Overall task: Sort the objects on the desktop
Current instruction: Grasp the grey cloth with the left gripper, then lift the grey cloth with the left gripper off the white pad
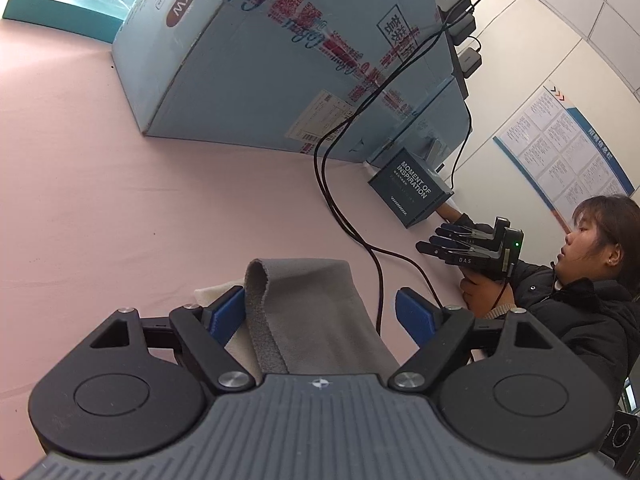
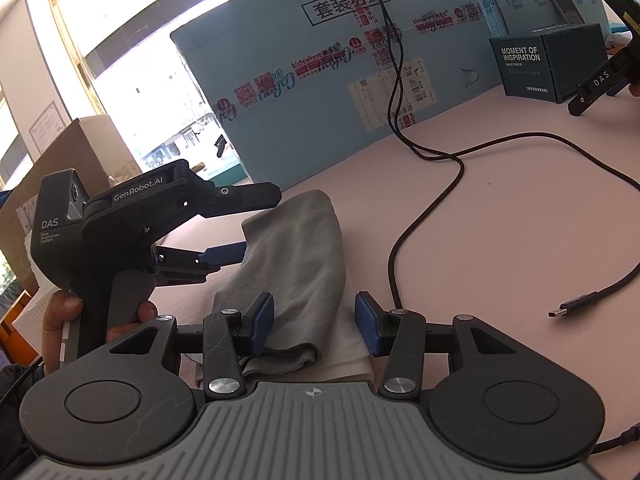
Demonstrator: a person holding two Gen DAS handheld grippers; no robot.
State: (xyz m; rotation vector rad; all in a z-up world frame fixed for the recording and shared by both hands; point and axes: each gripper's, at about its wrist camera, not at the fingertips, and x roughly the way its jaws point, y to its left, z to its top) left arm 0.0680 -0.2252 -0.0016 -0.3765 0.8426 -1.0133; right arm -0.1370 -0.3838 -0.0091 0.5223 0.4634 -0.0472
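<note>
A grey cloth (image 1: 316,320) lies folded on the pink table (image 1: 100,200), partly over a white tissue (image 2: 352,356). My left gripper (image 1: 320,308) is open, its blue pads on either side of the cloth's raised fold. The right wrist view shows the same cloth (image 2: 296,248) with my right gripper (image 2: 316,322) open astride its near end. My left gripper (image 2: 260,222) comes in there from the left, held in a hand, its fingers spread wide at the cloth's far edge. No pad visibly presses the fabric.
A big light-blue carton (image 1: 280,60) stands behind the cloth. A dark container-shaped box (image 2: 548,64) sits at its right. A black cable (image 2: 436,200) runs across the table to a loose plug (image 2: 564,312). Another person's gripper (image 1: 468,244) hovers near the dark box (image 1: 412,192).
</note>
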